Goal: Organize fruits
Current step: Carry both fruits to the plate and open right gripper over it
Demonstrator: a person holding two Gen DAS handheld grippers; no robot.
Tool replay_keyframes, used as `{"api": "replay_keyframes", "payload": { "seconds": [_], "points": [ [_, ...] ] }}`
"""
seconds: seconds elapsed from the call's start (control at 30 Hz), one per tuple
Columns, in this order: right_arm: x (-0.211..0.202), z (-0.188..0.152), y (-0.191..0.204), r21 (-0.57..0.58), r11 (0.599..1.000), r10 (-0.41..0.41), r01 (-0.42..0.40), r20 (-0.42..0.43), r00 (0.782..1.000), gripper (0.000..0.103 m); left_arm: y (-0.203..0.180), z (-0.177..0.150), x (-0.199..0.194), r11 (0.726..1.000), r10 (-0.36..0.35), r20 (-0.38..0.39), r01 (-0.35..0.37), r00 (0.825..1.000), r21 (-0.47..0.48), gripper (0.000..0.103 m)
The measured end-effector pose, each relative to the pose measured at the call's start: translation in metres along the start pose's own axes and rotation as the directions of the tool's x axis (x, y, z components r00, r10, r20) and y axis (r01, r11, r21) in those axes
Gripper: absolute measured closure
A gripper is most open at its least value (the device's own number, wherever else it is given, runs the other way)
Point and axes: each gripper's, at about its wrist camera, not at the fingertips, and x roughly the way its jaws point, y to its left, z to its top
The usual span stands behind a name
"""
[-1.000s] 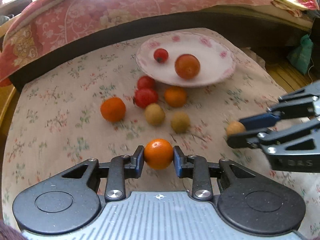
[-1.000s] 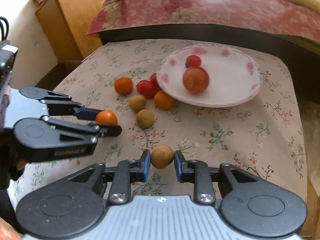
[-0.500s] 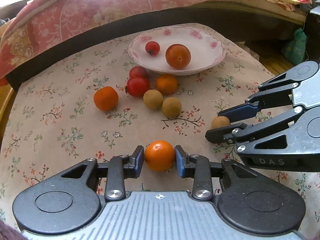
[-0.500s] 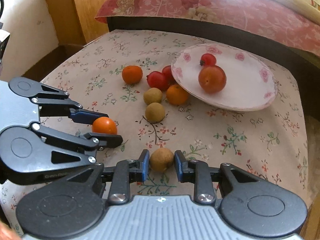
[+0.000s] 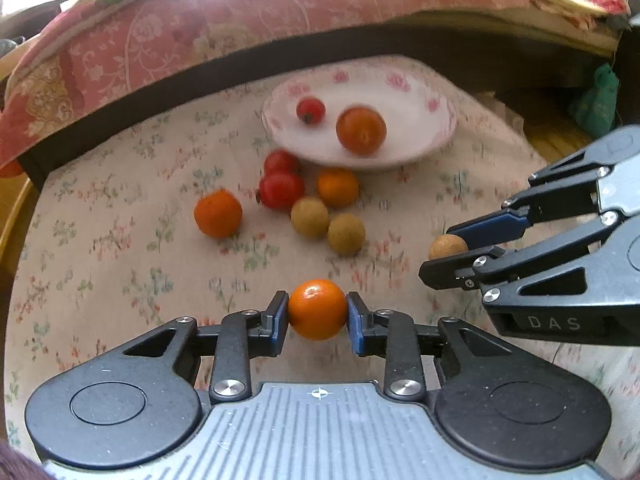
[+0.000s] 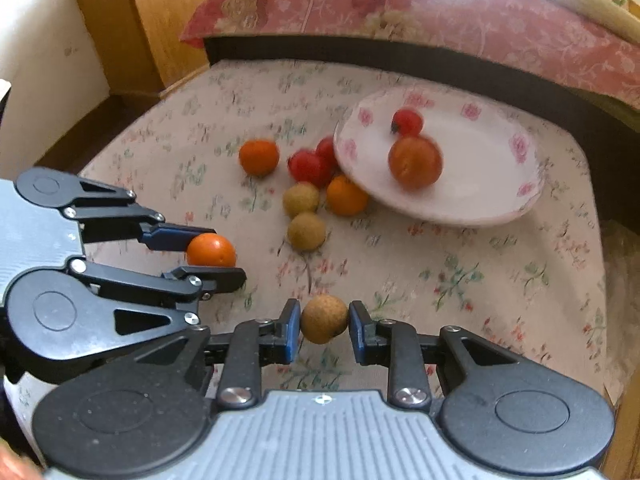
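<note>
While an orange fruit [image 5: 317, 309] is clamped between the nearly closed blue pads of the left gripper [image 5: 317, 318], the left wrist view shows the plate [image 5: 434, 136] well ahead, carrying a cherry tomato [image 5: 310, 110] and a larger orange-red fruit [image 5: 361, 131]. Six loose fruits are seen between gripper and plate. To its right, the right gripper [image 5: 450, 250] is closed on a small brown fruit [image 5: 447, 246]; "DAS" can be read on its body.

From the right wrist view, the brown fruit [image 6: 324, 319] is pinched in the right gripper [image 6: 324, 322], and the plate [image 6: 516, 196] lies ahead and slightly right. The left gripper [image 6: 212, 252] is seen at left with its orange fruit [image 6: 211, 250].

Each fruit is best carried over the rim, lowered to the plate's bare centre and released gently, one gripper at a time, so that nothing rolls off.
</note>
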Motion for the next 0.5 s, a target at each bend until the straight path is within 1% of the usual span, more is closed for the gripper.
{"api": "replay_keyframes", "payload": {
  "seconds": [0.13, 0.27, 0.4, 0.5],
  "points": [
    [-0.009, 0.016, -0.013, 0.04, 0.999, -0.016, 0.014, 0.048, 0.999, 0.074, 0.001, 0.025, 0.0, 1.0, -0.004, 0.046, 0.004, 0.999, -0.006, 0.065],
    [-0.013, 0.034, -0.029, 0.068, 0.997, -0.049, 0.042, 0.091, 0.995, 0.074, -0.001, 0.05, 0.004, 1.0, 0.008, 0.087, -0.01, 0.996, 0.019, 0.065],
    [-0.009, 0.051, -0.044, 0.09, 0.994, -0.074, 0.064, 0.114, 0.991, 0.074, -0.001, 0.07, 0.016, 1.0, 0.014, 0.093, -0.016, 0.996, 0.02, 0.065],
    [-0.002, 0.059, -0.054, 0.096, 0.992, -0.093, 0.082, 0.113, 0.989, 0.074, -0.002, 0.079, 0.025, 0.999, 0.018, 0.088, -0.021, 0.996, 0.034, 0.065]
  ]
}}
